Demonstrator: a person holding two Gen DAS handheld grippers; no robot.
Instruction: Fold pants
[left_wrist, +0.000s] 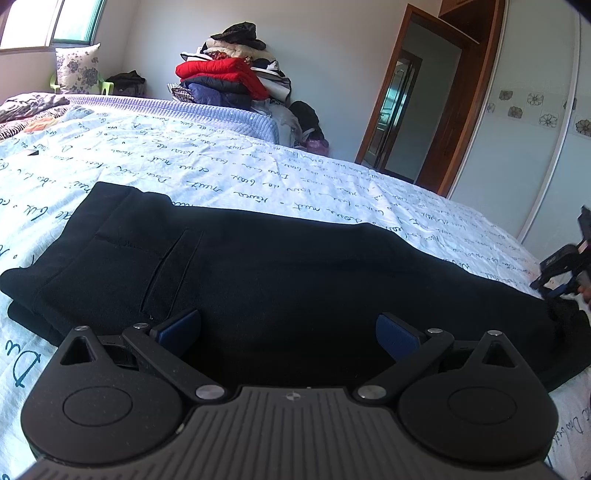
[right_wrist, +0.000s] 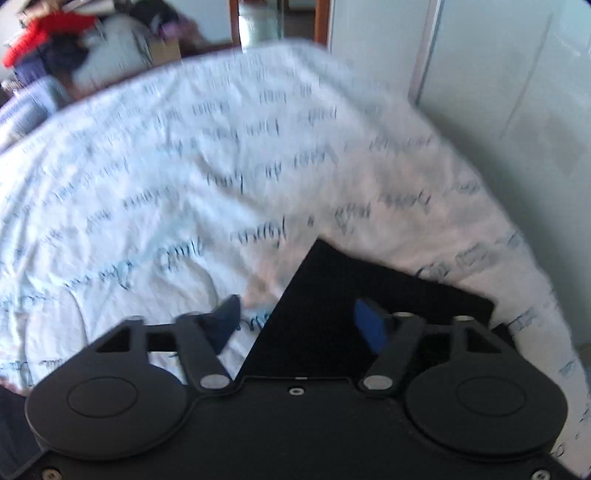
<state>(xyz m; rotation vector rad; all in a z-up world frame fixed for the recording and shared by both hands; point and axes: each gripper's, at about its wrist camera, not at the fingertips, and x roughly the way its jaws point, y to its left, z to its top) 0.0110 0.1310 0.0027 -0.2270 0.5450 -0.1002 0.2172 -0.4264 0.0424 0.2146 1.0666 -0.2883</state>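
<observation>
Black pants (left_wrist: 280, 266) lie folded flat across the white bed sheet (left_wrist: 221, 158) printed with handwriting. My left gripper (left_wrist: 286, 328) hovers over their near edge, open, blue pads wide apart and touching nothing. At the far right of the left wrist view, my right gripper (left_wrist: 565, 273) sits by the pants' right end. The right wrist view is blurred. There the right gripper (right_wrist: 297, 321) is open, tilted steeply down over a corner of the pants (right_wrist: 332, 288). The cloth lies between the blue fingers (right_wrist: 369, 326) but they do not press it.
A tall pile of clothes (left_wrist: 229, 74) stands beyond the bed's far side, beside a floral pillow (left_wrist: 77, 66) on a green chair. A wooden door frame (left_wrist: 406, 103) and white wardrobe (left_wrist: 535, 110) are to the right. The bed's edge (right_wrist: 517, 236) drops off near the right gripper.
</observation>
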